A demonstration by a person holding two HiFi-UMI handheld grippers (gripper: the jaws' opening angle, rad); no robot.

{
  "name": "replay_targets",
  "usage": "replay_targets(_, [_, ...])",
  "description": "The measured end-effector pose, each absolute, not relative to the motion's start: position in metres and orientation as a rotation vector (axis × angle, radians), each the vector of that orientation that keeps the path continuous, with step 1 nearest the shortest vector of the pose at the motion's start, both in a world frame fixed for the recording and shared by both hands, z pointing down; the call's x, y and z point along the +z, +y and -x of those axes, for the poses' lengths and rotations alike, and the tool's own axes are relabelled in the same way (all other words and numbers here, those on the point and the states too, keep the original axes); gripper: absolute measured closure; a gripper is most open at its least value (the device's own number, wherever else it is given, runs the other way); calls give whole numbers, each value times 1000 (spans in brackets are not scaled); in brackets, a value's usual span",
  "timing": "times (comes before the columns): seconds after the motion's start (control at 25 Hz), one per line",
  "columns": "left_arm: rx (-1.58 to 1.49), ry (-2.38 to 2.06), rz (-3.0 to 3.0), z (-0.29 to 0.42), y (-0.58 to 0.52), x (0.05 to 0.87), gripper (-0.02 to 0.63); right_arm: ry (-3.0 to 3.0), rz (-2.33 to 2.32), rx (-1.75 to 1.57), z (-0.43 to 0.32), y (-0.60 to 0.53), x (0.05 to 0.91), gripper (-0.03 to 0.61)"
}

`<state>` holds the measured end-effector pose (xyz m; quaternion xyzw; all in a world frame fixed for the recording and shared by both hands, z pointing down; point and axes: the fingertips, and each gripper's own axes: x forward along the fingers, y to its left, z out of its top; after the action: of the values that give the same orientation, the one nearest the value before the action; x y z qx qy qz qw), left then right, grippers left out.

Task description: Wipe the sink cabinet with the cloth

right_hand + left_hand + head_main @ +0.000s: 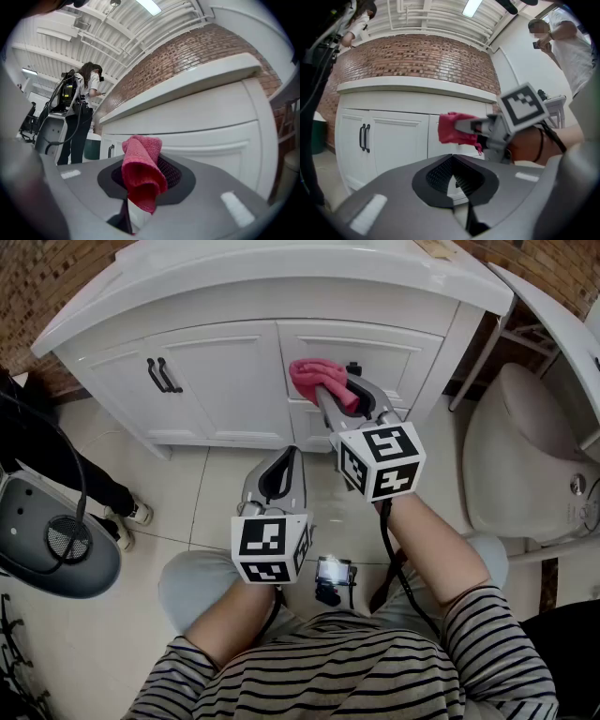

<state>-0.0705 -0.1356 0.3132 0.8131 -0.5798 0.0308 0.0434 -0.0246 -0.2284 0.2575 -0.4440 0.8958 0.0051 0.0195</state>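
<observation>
The white sink cabinet (220,371) fills the top of the head view, with panelled doors and black handles (161,375). My right gripper (330,392) is shut on a pink cloth (319,377), held against the cabinet front near the middle door. The same cloth (140,173) sticks up folded between the jaws in the right gripper view, with the cabinet (211,117) just beyond. My left gripper (279,468) hangs lower, over the floor, shut with nothing in it. In the left gripper view the cloth (454,127) and the right gripper (465,125) are seen ahead.
A toilet (525,456) stands to the right of the cabinet. A grey round appliance (52,535) and a person's shoes (131,517) are at the left. Tiled floor (202,493) lies between my knees and the cabinet. Other people stand in the background (77,112).
</observation>
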Motion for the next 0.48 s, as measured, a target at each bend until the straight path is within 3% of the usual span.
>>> replay_targets(0.24, [97,-1705,-2366,67,-142,355,620,2806,1434,164,70,-289,228,482])
replay_targets(0.48, [112,-1645,-2421,52,-142,357,620,2666,1623,120,-14,-298,233,478])
